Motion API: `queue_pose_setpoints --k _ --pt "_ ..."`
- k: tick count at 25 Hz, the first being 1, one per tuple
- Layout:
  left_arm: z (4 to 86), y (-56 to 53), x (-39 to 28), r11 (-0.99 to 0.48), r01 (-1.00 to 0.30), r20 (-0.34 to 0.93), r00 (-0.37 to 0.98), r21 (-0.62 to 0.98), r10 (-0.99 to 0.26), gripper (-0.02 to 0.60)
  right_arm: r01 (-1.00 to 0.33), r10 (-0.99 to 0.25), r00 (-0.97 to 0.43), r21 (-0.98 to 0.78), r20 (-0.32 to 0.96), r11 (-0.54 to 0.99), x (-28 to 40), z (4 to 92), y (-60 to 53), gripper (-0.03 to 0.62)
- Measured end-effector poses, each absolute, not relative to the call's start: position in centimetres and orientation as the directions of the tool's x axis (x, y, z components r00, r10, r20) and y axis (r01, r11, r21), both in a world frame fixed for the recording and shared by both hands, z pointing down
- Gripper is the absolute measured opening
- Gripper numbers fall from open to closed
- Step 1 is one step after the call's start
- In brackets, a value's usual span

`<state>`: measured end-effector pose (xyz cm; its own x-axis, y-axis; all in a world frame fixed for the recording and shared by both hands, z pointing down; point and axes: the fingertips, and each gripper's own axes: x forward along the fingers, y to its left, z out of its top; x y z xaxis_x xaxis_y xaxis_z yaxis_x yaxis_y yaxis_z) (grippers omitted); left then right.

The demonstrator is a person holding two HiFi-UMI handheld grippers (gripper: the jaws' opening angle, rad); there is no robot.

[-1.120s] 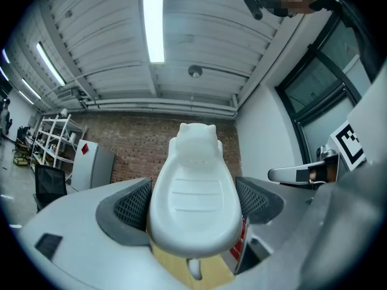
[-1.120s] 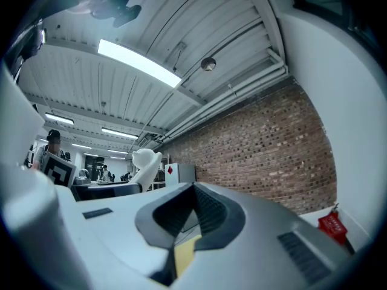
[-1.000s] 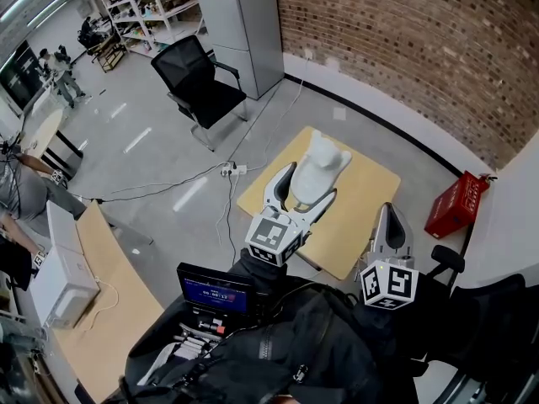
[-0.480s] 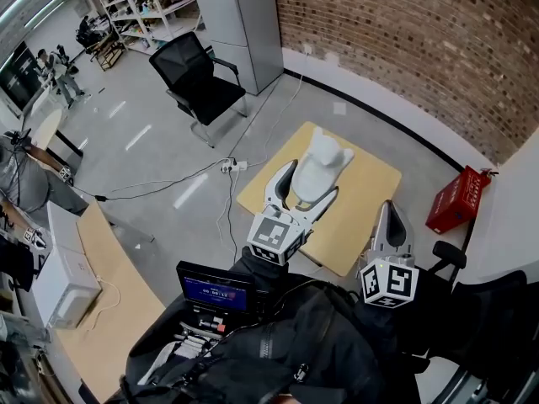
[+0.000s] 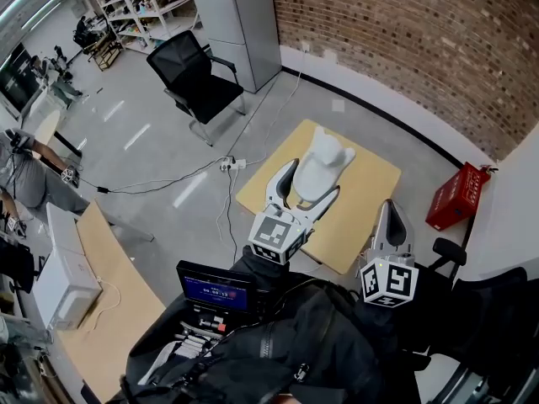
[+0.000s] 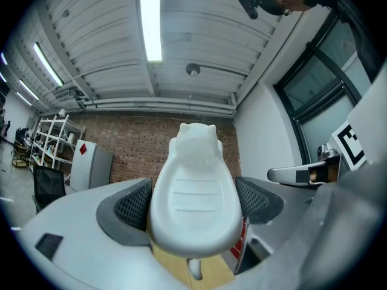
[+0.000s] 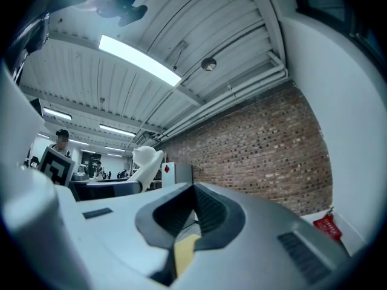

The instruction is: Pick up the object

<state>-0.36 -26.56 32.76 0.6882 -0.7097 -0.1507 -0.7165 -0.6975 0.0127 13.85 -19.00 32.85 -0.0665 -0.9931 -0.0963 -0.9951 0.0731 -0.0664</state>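
White object (image 5: 324, 162) over wooden table (image 5: 370, 183) — grey floor (image 5: 152, 108), brick wall (image 5: 404, 40).

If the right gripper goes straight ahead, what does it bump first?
Probably the brick wall. The right gripper is shut and empty, and nothing nearer shows beyond its tips, though depth is hard to judge.

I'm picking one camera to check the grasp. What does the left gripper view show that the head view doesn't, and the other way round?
Only the left gripper view: the ridged face of the white object pinched between both meshed pads, and the ceiling light. Only the head view: the marker cube on the left gripper, the small screen and the power strip on the floor. Both: the left gripper shut on the white object, the brick wall and the black chair.
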Motion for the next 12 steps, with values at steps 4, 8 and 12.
queue_pose_setpoints --k 4,8,12 --pt "32.87 -26.54 -0.20 -0.700 -0.714 -0.147 0.691 0.015 -0.708 0.422 -0.996 -0.994 -0.059 -0.064 -0.097 0.065 14.11 33.01 -18.92 0.003" --pt "33.14 -26.21 0.15 -0.701 -0.713 -0.145 0.693 0.009 -0.706 0.422 -0.996 -0.994 -0.055 -0.067 -0.098 0.061 14.47 33.29 -18.57 0.003" --pt "33.27 -26.31 0.15 -0.699 -0.715 -0.144 0.691 0.003 -0.708 0.422 -0.996 -0.994 -0.053 -0.067 -0.098 0.060 14.50 33.40 -18.63 0.003"
